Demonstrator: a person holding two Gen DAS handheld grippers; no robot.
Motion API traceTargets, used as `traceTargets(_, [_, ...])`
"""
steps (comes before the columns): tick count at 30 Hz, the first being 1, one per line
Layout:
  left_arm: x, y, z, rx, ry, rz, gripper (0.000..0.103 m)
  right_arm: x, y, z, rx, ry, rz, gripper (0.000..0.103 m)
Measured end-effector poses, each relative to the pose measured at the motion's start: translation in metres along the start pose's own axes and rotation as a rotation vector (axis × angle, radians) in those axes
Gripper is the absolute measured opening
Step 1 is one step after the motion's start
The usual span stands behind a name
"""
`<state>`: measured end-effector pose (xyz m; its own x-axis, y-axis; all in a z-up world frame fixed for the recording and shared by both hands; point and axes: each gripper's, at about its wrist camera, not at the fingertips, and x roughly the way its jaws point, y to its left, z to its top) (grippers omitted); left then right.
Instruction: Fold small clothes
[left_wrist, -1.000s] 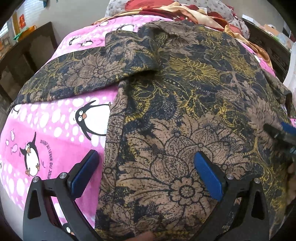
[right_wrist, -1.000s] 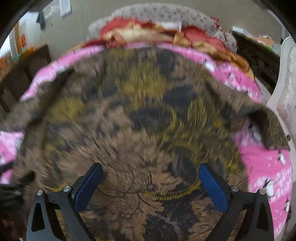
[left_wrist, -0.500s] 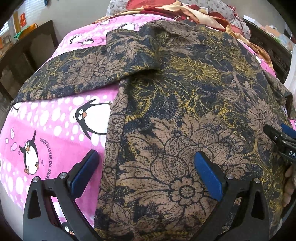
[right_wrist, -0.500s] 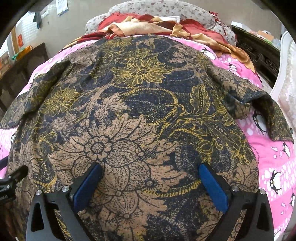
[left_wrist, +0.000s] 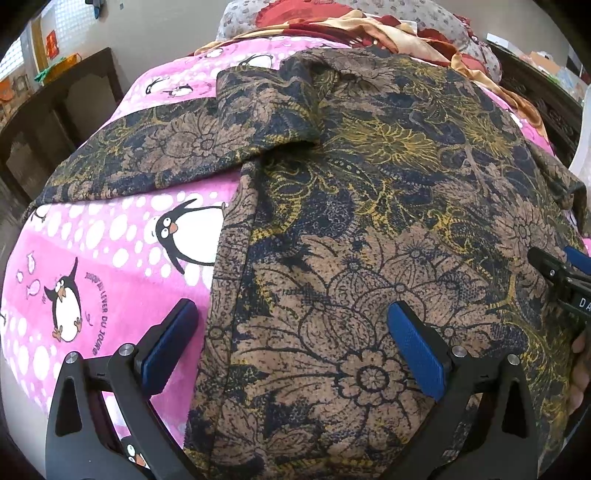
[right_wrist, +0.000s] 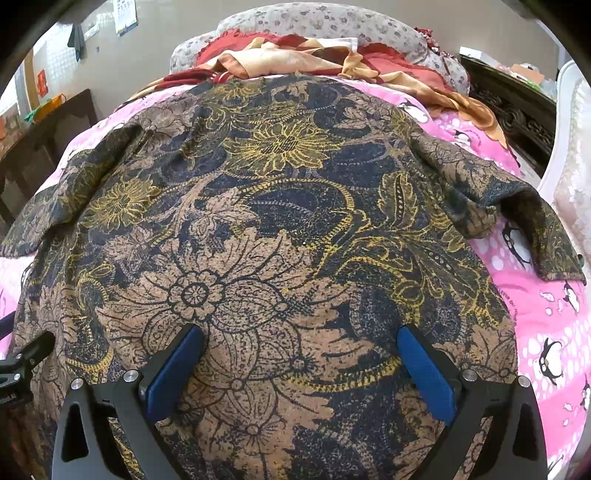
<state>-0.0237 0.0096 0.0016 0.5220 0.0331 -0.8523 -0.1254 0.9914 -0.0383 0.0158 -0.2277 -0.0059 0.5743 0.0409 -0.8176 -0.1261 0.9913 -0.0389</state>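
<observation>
Left wrist view: the left gripper hangs wide open and empty over the shirt, which lies spread on a pink penguin blanket. The shirt's side edge runs between the blue pads, from 6 toward 12 o'clock; a sleeve reaches out to 10 o'clock. The right gripper shows at 3 o'clock.

Right wrist view: the right gripper, jaws fully apart and gripping nothing, sits above the shirt's lower middle. The brown, navy and yellow floral cloth lies mostly flat, one sleeve rumpled at 2 o'clock. More clothes are heaped at 12 o'clock.
</observation>
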Motion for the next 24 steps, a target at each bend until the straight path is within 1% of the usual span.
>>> traceTargets(10, [0.000,0.003,0.004,0.014,0.005,0.019,0.103,0.000,0.000,-0.001,0.002,-0.001,-0.001,0.103])
traceTargets(12, [-0.001,0.005,0.006,0.014,0.022,0.020,0.103,0.000,0.000,-0.001,0.002,-0.003,-0.002,0.103])
traceTargets(14, [-0.011,0.005,0.006,0.030,0.005,0.030,0.103,0.000,0.000,-0.001,0.003,-0.004,-0.002,0.103])
traceTargets(17, [-0.050,0.019,0.017,0.075,-0.119,-0.015,0.103,-0.001,-0.001,-0.001,0.002,-0.004,0.000,0.103])
traceTargets(18, [-0.064,0.033,0.025,0.071,-0.164,-0.037,0.103,0.000,-0.001,-0.001,0.002,-0.004,0.000,0.103])
traceTargets(19, [-0.071,0.048,0.030,0.054,-0.190,-0.070,0.103,0.000,0.000,0.000,0.002,-0.003,-0.001,0.103])
traceTargets(20, [-0.077,0.069,0.038,0.016,-0.199,-0.114,0.103,0.000,0.000,-0.001,0.001,-0.004,-0.002,0.103])
traceTargets(22, [-0.081,0.116,0.051,-0.100,-0.189,-0.200,0.103,-0.001,-0.001,-0.002,0.002,-0.006,-0.001,0.103])
traceTargets(23, [-0.079,0.142,0.056,-0.166,-0.178,-0.262,0.103,-0.001,0.000,-0.002,0.002,-0.007,-0.001,0.103])
traceTargets(24, [-0.075,0.177,0.061,-0.257,-0.158,-0.332,0.103,0.000,0.000,-0.001,0.002,-0.007,-0.001,0.103])
